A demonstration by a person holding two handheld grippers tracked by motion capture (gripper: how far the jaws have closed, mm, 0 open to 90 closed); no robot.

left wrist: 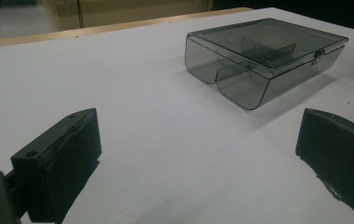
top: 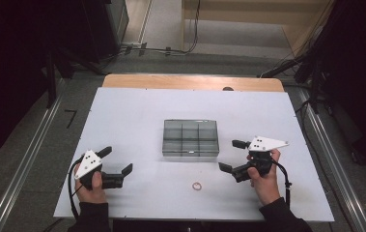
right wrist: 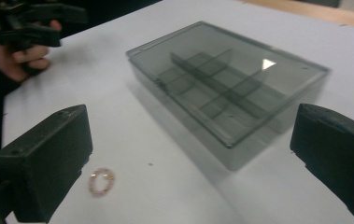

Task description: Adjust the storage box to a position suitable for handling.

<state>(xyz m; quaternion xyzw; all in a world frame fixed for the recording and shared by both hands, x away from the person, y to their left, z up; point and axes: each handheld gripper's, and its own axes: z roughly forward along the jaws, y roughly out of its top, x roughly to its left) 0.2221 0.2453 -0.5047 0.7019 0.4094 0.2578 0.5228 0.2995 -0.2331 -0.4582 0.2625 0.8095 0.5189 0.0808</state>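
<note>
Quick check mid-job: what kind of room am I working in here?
Probably a lab or recording workspace, not a home: a white-topped table holding little but a smoky compartment box and a small ring, cables on the floor, and dark stands around.

No legible text, label, brand, number or sign anywhere.

I'm working in a lab: white table (top: pixel 137 111) amid black stands (top: pixel 50 72), floor cables (top: pixel 171 50), and rails (top: pixel 26 164).
</note>
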